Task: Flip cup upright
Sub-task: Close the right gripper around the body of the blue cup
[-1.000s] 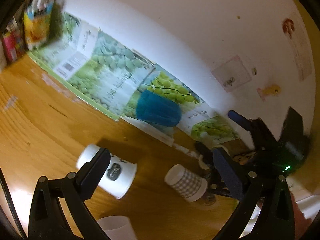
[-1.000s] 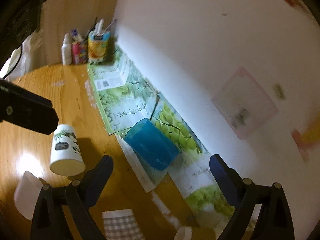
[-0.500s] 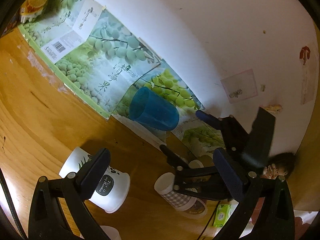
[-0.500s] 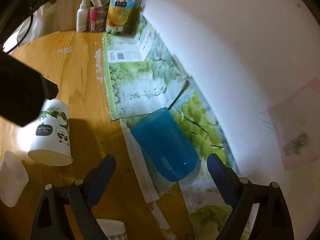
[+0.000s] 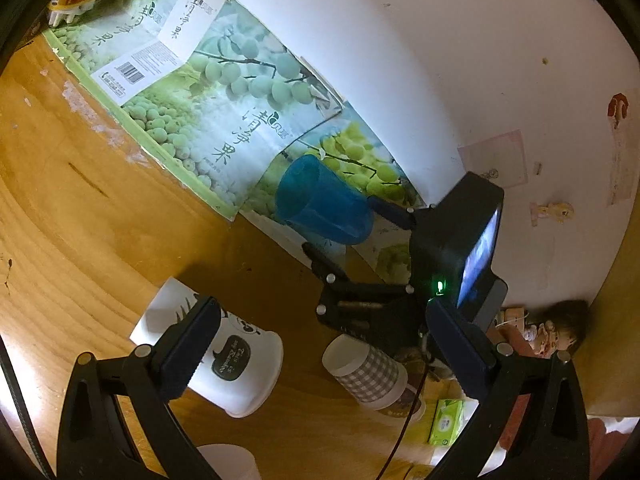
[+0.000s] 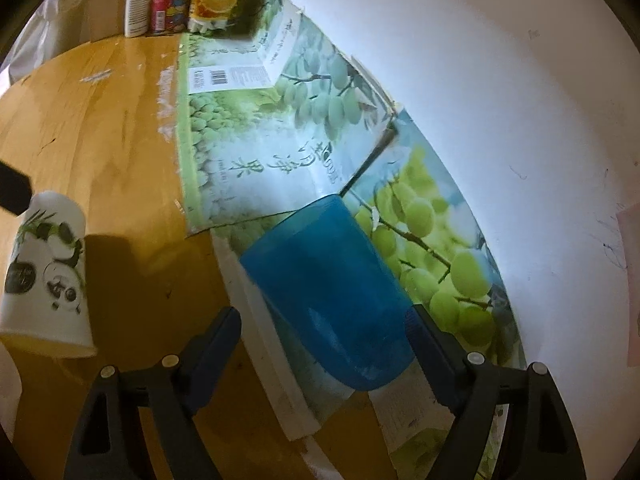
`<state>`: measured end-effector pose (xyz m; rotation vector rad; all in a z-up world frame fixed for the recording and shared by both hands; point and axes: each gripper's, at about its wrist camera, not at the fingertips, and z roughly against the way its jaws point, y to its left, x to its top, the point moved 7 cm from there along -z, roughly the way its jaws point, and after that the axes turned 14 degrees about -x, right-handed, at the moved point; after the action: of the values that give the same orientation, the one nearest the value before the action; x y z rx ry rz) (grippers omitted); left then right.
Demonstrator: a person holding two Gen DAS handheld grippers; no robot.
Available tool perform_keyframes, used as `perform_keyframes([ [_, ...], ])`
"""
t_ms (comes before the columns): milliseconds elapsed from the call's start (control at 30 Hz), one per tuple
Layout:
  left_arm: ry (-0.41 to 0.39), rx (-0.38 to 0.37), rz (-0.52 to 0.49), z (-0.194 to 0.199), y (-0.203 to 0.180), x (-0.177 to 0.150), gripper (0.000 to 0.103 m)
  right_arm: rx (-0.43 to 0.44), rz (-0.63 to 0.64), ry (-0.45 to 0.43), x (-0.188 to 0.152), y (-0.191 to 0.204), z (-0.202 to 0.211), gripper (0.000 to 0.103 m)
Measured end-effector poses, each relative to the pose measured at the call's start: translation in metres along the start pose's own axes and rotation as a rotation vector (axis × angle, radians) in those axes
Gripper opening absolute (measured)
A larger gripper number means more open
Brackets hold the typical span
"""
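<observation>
My right tongs point(image 6: 320, 334), spread wide, straddle the translucent blue plastic cup point(image 6: 326, 296) lying sideways near the far wall; next I clamp and tip it upright.

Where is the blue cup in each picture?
Left wrist view: the see-through blue plastic cup lies on its side in the middle, just ahead of the right claw.
Right wrist view: the same cup fills the lower middle, between the open fingers of that claw.
Shared landmark: the flattened green grape-print cardboard under the cup, against the white wall.
</observation>
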<state>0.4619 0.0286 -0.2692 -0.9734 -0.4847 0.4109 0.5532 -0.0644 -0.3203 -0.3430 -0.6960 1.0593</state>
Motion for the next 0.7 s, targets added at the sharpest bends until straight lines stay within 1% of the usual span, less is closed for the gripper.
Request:
perform_keyframes([
  [300, -0.015, 0.015, 0.008, 0.012, 0.002, 0.000, 0.103, -0.028, -0.015, 0.016, 0.007, -0.007, -0.015, 0.084],
  [400, -0.010, 0.021, 0.008, 0.014, 0.000, -0.003, 0.103, -0.044, -0.013, 0.022, 0.007, -0.009, -0.018, 0.082],
  [467, -0.012, 0.033, 0.002, 0.015, -0.001, -0.004, 0.103, -0.039, -0.015, 0.023, 0.007, -0.010, -0.018, 0.082],
  [533, -0.012, 0.038, 0.001, 0.016, -0.003, -0.006, 0.103, -0.039, -0.005, 0.023, 0.007, -0.010, -0.018, 0.082],
  [633, -0.014, 0.043, -0.003, 0.018, -0.006, -0.009, 0.103, -0.067, 0.031, 0.034, 0.009, -0.007, -0.024, 0.082],
  [700, -0.018, 0.046, -0.010, 0.020, -0.008, -0.011, 0.103, -0.068, 0.029, 0.031, 0.010, -0.005, -0.024, 0.081],
])
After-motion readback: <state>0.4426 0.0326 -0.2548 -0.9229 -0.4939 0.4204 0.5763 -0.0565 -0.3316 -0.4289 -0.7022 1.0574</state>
